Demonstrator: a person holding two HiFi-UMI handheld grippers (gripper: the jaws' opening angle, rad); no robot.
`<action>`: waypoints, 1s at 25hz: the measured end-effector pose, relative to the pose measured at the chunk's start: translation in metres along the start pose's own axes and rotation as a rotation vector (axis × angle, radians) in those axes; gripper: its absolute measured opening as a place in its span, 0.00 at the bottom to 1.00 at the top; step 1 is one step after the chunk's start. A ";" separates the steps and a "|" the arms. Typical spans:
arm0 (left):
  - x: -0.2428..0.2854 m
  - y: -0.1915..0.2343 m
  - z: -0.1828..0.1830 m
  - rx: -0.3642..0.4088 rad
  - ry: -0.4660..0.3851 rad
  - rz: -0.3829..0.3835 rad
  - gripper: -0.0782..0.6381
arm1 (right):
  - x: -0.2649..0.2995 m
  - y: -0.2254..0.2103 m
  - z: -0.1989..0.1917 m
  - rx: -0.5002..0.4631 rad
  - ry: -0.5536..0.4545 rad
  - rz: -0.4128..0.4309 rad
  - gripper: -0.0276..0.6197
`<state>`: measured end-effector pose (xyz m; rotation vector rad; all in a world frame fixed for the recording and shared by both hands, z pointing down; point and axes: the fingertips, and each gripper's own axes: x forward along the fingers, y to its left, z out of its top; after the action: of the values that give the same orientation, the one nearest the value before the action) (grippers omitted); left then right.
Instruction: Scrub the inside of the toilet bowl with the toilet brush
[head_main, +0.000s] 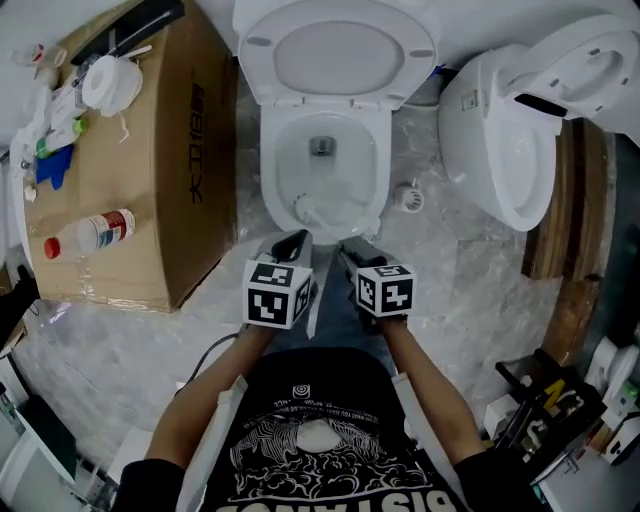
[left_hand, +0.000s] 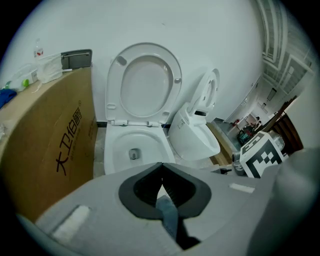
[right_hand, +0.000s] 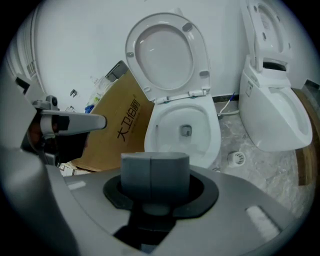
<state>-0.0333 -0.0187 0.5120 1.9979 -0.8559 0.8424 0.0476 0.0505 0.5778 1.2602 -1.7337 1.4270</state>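
Currently: both tongs empty, facing an open white ceramic toilet bowl (head_main: 272, 170) with its lid up.
Left gripper (head_main: 291, 244) and right gripper (head_main: 352, 252): jaws pressed together, nothing held, side by side just short of the bowl's front rim. Pale white toilet brush (head_main: 305, 208): faint, apparently lying inside the bowl by the front rim, long axis crosswise, head leftward. Left gripper judged marginally nearer.

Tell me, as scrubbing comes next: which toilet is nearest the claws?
The left toilet, next to the cardboard box; the right toilet stands farther off to the side.
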 end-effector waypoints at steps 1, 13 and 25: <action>0.002 0.001 0.001 -0.009 0.001 0.007 0.10 | 0.004 0.001 0.003 -0.006 0.004 0.012 0.28; 0.004 0.017 0.021 -0.101 -0.007 0.114 0.10 | 0.048 -0.007 0.080 -0.095 0.005 0.099 0.28; 0.000 0.012 0.019 -0.172 -0.006 0.177 0.10 | 0.061 -0.034 0.149 -0.113 -0.063 0.102 0.28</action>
<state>-0.0383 -0.0401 0.5084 1.7955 -1.0840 0.8318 0.0748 -0.1094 0.6035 1.1831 -1.9174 1.3374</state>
